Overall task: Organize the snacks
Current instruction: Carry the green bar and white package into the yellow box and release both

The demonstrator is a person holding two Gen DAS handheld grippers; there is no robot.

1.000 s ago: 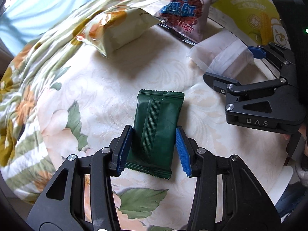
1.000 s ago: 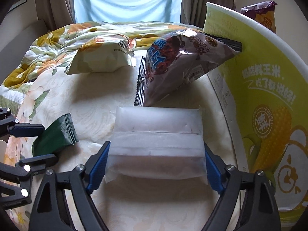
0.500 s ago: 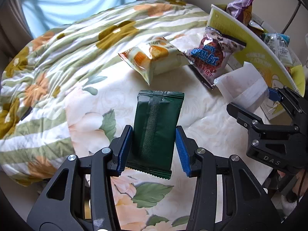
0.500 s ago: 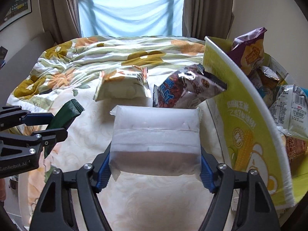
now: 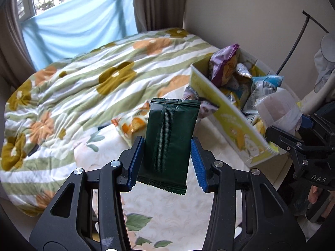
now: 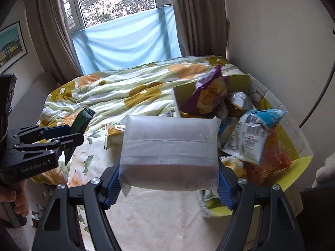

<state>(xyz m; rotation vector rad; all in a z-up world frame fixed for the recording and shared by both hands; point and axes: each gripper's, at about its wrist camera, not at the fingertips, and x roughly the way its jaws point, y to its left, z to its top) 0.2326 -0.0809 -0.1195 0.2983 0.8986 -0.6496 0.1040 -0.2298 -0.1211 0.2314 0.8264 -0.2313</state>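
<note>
My left gripper (image 5: 167, 161) is shut on a dark green snack packet (image 5: 170, 138), held upright above the bed. In the right wrist view that left gripper (image 6: 62, 135) shows at the left with the green packet (image 6: 82, 119) sticking up from it. My right gripper (image 6: 169, 188) is shut on a white translucent packet (image 6: 169, 150), gripped by its two short ends and lifted near the yellow snack box (image 6: 301, 161). From the left wrist view the right gripper (image 5: 293, 125) and its white packet (image 5: 278, 108) hang over the box's near end (image 5: 230, 115).
The box holds several bags, among them a purple one (image 6: 209, 92) and a blue-white one (image 6: 255, 133). An orange-yellow bag (image 5: 132, 123) and a dark bag (image 5: 204, 106) lie on the floral quilt (image 5: 83, 83) beside the box. A wall stands behind the box.
Both grippers have risen off the bed with their packets. The green packet and the white packet left the quilt, and the box's inside has come into view.
</note>
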